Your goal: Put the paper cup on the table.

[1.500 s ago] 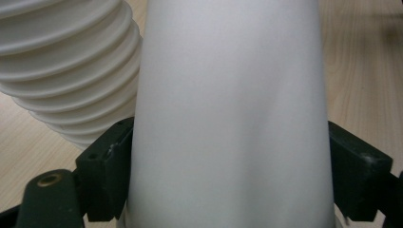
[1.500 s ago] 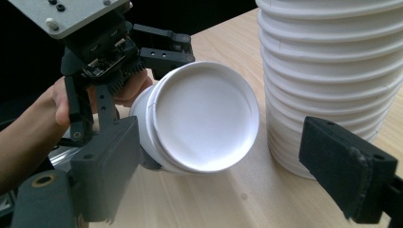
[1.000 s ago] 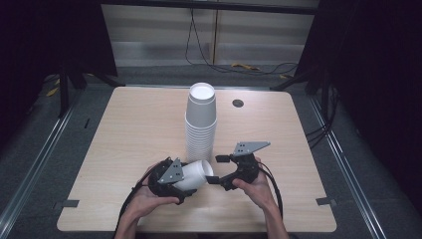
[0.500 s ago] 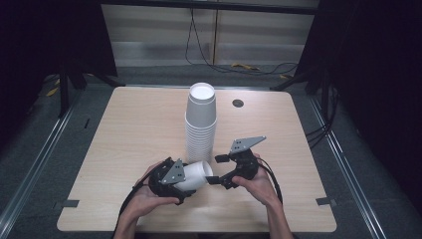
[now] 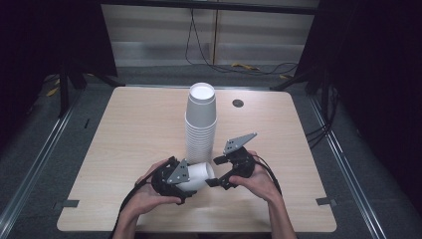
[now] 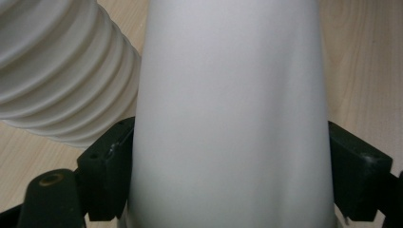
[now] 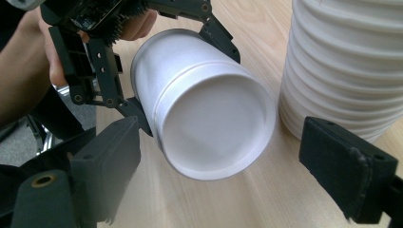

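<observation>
A tall stack of white paper cups [image 5: 200, 124] stands upside down at the table's middle. Just in front of it, my left gripper [image 5: 189, 178] is shut on a single white cup [image 5: 203, 173] held on its side, base pointing right. In the left gripper view the cup [image 6: 228, 118] sits between both jaws, with the stack [image 6: 57, 71] at upper left. My right gripper [image 5: 215, 171] is open, its jaws on either side of the cup's base without touching. The right gripper view shows that base [image 7: 214, 123] ahead of my right gripper [image 7: 228, 166], the stack [image 7: 342, 61] to the right.
The wooden table [image 5: 124, 129] has a small black round cap [image 5: 238, 103] near its far edge, right of the stack. Both hands rest close to the front edge. Cables lie on the floor beyond the table.
My right gripper has crept slightly left and tilted, bringing its open jaws closer around the cup's base. The left gripper and its cup have barely moved.
</observation>
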A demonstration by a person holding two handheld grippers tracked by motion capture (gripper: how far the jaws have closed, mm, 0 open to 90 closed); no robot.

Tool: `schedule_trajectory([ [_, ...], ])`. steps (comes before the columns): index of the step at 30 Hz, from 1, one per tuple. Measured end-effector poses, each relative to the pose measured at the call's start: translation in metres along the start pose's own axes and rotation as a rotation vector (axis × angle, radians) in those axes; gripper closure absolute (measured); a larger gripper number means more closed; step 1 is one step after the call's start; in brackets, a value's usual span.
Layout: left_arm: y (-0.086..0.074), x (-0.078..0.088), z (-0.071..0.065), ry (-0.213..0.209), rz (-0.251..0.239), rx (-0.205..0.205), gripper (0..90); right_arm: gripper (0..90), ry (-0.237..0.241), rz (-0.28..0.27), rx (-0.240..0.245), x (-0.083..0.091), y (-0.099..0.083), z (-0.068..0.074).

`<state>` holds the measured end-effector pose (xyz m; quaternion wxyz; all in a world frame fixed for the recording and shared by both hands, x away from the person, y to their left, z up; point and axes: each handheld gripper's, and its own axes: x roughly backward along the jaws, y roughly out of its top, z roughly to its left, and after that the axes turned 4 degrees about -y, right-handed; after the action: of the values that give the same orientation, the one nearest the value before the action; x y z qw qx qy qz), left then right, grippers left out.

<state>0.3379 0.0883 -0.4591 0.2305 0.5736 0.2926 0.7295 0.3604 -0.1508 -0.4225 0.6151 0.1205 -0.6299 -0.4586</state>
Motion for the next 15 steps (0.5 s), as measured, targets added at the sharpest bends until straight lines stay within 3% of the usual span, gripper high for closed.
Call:
schedule_trajectory([
  [2,0.002,0.000,0.000,-0.001,0.032,-0.012,16.5,13.8,0.004,0.017,0.005,-0.001,0.001,-0.001],
  [11,0.010,-0.003,0.003,0.004,0.060,-0.032,16.6,14.0,0.007,0.064,0.004,-0.005,0.003,-0.002],
  [15,0.012,-0.005,0.004,-0.001,0.083,-0.052,16.6,14.0,0.016,0.117,0.015,-0.010,0.005,-0.004],
])
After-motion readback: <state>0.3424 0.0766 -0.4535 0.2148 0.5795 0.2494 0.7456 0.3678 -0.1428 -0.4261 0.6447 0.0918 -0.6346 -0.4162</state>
